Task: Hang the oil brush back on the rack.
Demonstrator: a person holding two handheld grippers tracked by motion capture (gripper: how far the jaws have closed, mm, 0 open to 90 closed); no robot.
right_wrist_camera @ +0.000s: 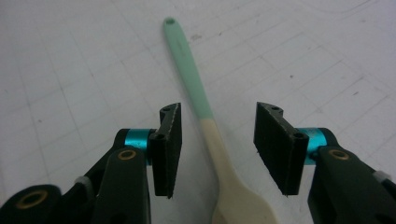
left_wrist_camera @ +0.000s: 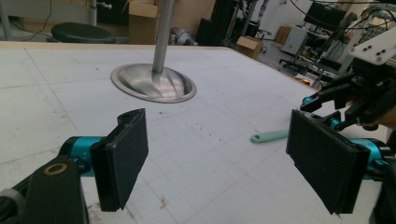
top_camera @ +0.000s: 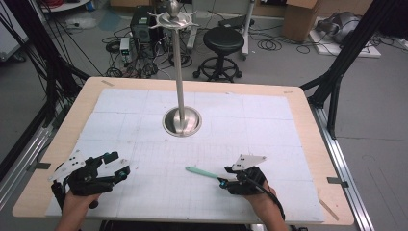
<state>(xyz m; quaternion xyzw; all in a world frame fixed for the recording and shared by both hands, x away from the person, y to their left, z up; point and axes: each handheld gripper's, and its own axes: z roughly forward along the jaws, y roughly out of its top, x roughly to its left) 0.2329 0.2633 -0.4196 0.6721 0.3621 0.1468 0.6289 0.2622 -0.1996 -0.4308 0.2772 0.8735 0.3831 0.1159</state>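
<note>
A wooden spoon (right_wrist_camera: 205, 116) with a mint-green handle lies flat on the white mat; its green end (top_camera: 201, 172) points left in the high view and shows as a green tip (left_wrist_camera: 270, 136) in the left gripper view. My right gripper (right_wrist_camera: 217, 140) is open and straddles the spoon's neck, one jaw on each side, not touching it; it sits at the front right (top_camera: 223, 182). My left gripper (left_wrist_camera: 224, 154) is open with nothing between its pads, at the front left (top_camera: 120, 166). A tall metal stand (top_camera: 181, 120) with a round base rises mid-table.
The white gridded mat (top_camera: 269, 120) covers most of the wooden table (top_camera: 310, 125). The stand's base (left_wrist_camera: 153, 83) lies ahead of the left gripper. Beyond the far edge stand a black stool (top_camera: 223, 41), cables and cardboard boxes.
</note>
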